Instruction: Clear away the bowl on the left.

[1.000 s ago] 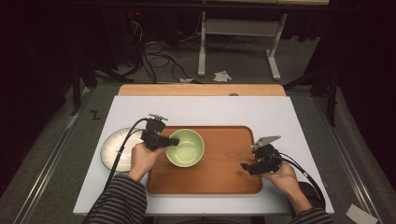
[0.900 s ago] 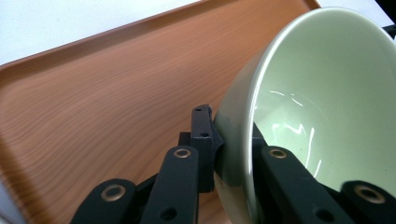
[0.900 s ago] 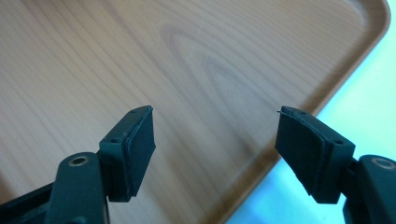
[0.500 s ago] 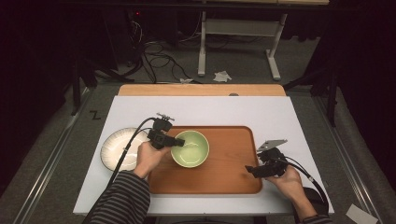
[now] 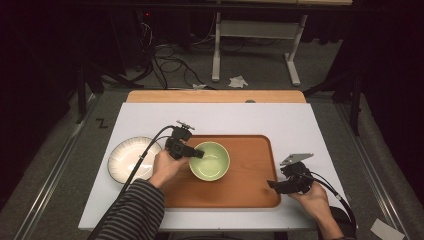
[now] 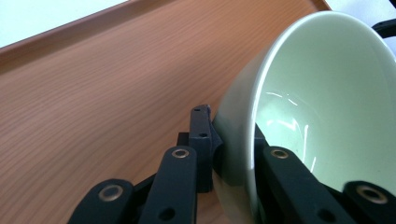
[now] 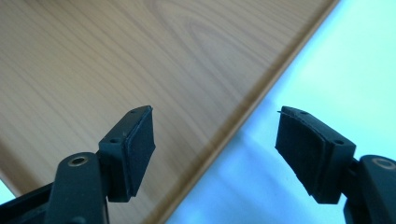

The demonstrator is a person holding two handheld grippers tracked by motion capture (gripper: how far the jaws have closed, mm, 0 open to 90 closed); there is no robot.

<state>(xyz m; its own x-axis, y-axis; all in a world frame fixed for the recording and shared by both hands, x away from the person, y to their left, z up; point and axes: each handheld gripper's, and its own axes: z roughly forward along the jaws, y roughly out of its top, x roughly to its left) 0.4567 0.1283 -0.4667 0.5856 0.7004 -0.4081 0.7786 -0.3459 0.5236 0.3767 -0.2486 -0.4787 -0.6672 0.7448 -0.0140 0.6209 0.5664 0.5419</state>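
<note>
One green bowl (image 5: pixel 210 160), on the wooden tray (image 5: pixel 250 190) left of its middle, tilted in the left gripper view. Left gripper (image 5: pixel 196 153): jaws clamped across the bowl's near-left rim, one inside, one outside; grip comes from the bowl's left. Right gripper (image 5: pixel 272 184): jaws wide, holding nothing, straddling the tray's right edge, well apart from the bowl. White plate (image 5: pixel 125 160) lies on the counter (image 5: pixel 300 125) just left of the tray. No long axis; no readable writing.
</note>
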